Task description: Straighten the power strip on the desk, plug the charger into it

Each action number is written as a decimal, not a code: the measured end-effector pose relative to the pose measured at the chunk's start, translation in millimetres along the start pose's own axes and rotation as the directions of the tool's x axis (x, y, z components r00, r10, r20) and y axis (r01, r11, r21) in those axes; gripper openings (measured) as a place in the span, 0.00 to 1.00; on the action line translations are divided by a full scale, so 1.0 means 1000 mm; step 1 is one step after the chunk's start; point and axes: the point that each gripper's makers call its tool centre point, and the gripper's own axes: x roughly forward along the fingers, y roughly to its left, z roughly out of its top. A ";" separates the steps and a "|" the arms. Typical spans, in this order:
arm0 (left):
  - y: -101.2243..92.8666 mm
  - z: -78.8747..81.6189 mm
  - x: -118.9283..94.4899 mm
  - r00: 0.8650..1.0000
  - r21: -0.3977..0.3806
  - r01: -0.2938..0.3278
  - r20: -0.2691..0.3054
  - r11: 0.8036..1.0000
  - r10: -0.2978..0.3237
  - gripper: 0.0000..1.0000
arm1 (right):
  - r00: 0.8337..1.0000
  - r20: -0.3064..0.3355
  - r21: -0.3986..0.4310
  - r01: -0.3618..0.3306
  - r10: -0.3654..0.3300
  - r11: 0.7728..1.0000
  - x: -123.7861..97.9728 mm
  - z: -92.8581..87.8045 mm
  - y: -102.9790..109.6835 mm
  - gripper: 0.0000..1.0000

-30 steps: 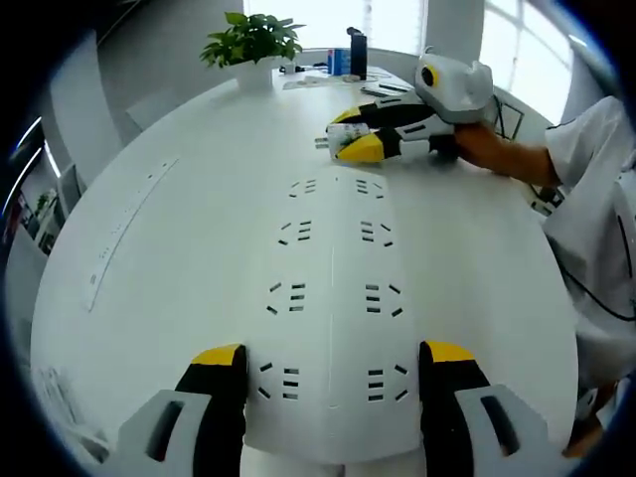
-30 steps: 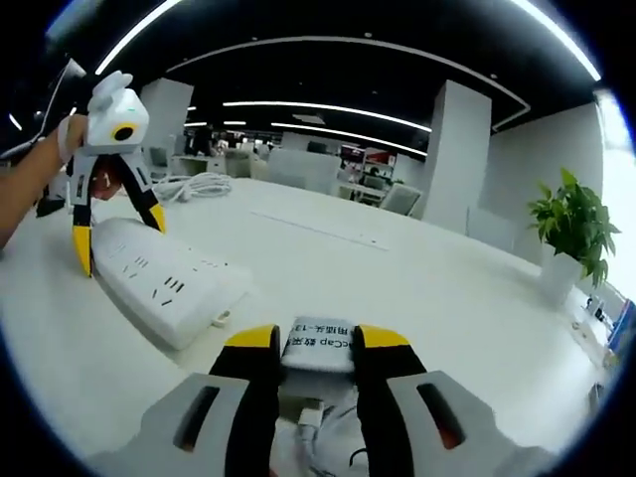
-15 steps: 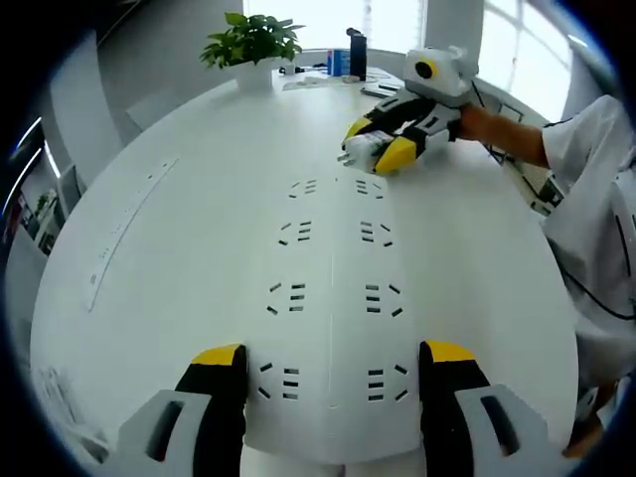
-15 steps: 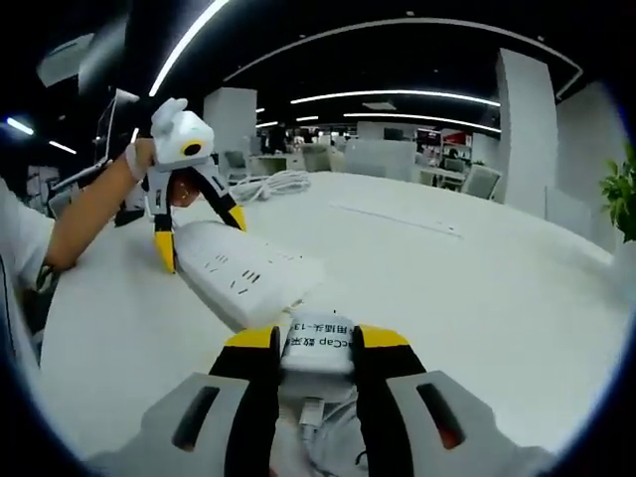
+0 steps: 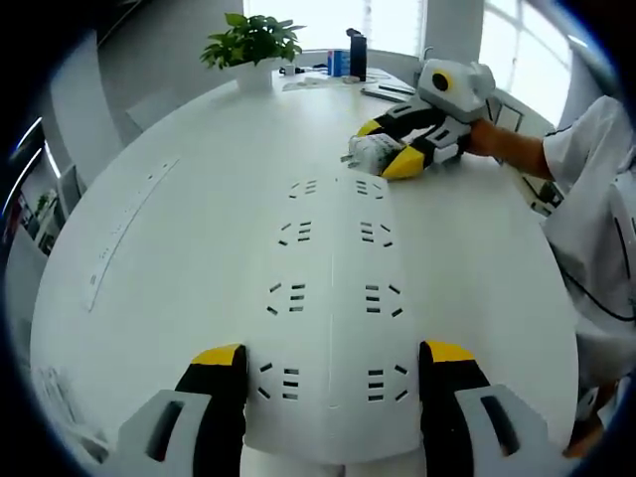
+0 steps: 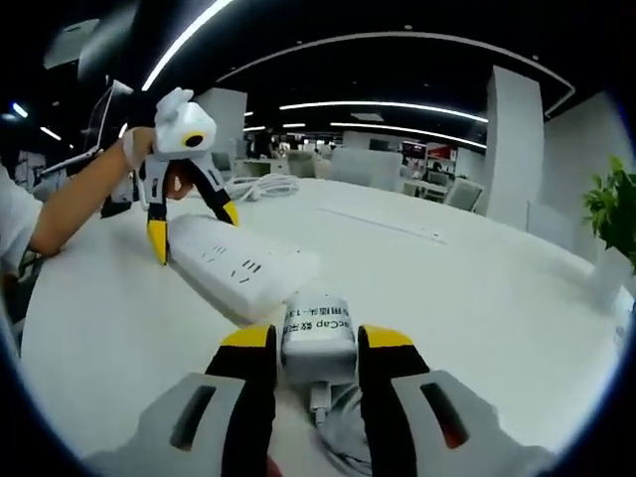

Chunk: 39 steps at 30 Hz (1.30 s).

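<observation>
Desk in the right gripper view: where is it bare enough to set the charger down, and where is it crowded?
Bare: the wide desk right of the power strip, out to the plant. Crowded: the near end, where the right tongs hold the charger against the strip, and its far end, straddled by the left tongs beside a coiled cable.
</observation>
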 end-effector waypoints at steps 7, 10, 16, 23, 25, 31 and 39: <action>0.000 0.000 0.000 1.000 0.000 0.000 -0.002 1.000 0.000 0.71 | 1.000 -0.015 0.071 -0.018 0.019 0.997 -0.003 0.004 -0.001 0.27; -0.001 0.001 0.001 1.000 -0.003 -0.002 -0.006 1.000 0.002 0.71 | 0.995 -0.074 0.122 -0.056 0.065 0.991 -0.009 0.020 0.004 0.26; 0.000 0.001 0.001 1.000 -0.002 -0.002 -0.008 1.000 0.002 0.71 | 0.950 -0.184 0.231 -0.207 0.251 0.951 -0.019 0.065 0.032 0.26; -0.001 0.001 0.001 1.000 0.000 -0.001 -0.006 1.000 0.001 0.71 | 0.833 -0.391 0.326 -0.273 0.392 0.905 0.003 0.055 0.047 0.26; -0.001 0.001 0.001 1.000 0.001 0.000 -0.003 1.000 0.000 0.71 | 0.827 -0.400 0.339 -0.268 0.396 0.902 0.008 0.055 0.044 0.26; -0.001 0.001 0.000 1.000 0.004 0.002 -0.002 1.000 -0.002 0.71 | 0.797 -0.437 0.369 -0.265 0.418 0.891 0.007 0.052 0.050 0.26; 0.000 0.002 0.001 1.000 0.005 0.003 0.001 1.000 -0.003 0.71 | 0.781 -0.475 0.373 -0.238 0.406 0.897 0.006 0.044 0.049 0.26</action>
